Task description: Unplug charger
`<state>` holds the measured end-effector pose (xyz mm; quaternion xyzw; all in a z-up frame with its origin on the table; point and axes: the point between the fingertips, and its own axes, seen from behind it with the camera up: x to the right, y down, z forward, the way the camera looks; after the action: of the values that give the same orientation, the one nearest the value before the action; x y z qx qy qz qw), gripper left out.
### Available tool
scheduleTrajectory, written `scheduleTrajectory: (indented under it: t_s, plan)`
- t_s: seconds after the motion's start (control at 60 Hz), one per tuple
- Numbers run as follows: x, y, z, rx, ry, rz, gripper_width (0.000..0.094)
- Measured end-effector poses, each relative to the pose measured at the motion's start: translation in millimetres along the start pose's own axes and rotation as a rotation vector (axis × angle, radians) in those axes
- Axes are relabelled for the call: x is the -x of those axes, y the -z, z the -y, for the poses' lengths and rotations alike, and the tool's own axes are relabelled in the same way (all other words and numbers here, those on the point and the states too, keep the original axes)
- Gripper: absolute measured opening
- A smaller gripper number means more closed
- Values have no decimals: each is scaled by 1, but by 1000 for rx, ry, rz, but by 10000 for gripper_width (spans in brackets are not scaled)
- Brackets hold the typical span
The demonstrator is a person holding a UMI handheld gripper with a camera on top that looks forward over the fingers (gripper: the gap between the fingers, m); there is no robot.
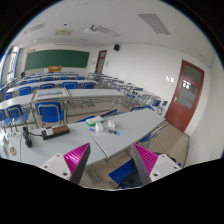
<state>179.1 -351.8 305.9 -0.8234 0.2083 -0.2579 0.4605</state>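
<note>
My gripper (111, 156) is open, with its magenta pads (77, 158) wide apart and nothing between them. It is held high above a grey-white desk (120, 132). A few small white and teal items (98, 125) lie on that desk, well ahead of the fingers; I cannot tell whether one is the charger. No cable or socket is clearly visible.
This is a classroom with rows of desks and blue chairs (14, 117). A brown boxy thing (56, 129) sits on the desk to the left. A blue chair (125, 176) is below the fingers. A green board (55, 59) is on the far wall and a red-brown door (187, 92) on the right.
</note>
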Motion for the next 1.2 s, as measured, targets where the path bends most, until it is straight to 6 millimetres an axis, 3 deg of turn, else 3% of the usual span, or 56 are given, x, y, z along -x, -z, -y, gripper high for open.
scheduleTrajectory:
  t_s: [0.117, 0.2, 0.317, 0.417, 0.517, 0.633, 0.733, 0.85, 0.95, 1.05, 1.117, 1.133, 1.2]
  plan:
    - [10, -4, -25, 40, 23, 31, 852]
    - [35, -24, -60, 76, 43, 78, 860]
    - [99, -49, -104, 122, 78, 213, 863]
    - [171, -72, -116, 112, 111, 355, 858]
    - [242, -107, -107, 69, 126, 467, 857]
    - [318, -155, -78, 5, 131, 571, 854]
    - [370, -201, -55, -32, 128, 617, 854]
    - [417, -251, -45, -37, 135, 645, 832]
    - [444, -280, -47, -24, 148, 657, 724]
    - [456, -296, -48, -17, 143, 663, 426]
    - [458, -296, -47, -27, 138, 671, 392]
    - [446, -295, -49, -27, 141, 674, 382]
    - [459, -295, -47, -31, 146, 680, 302]
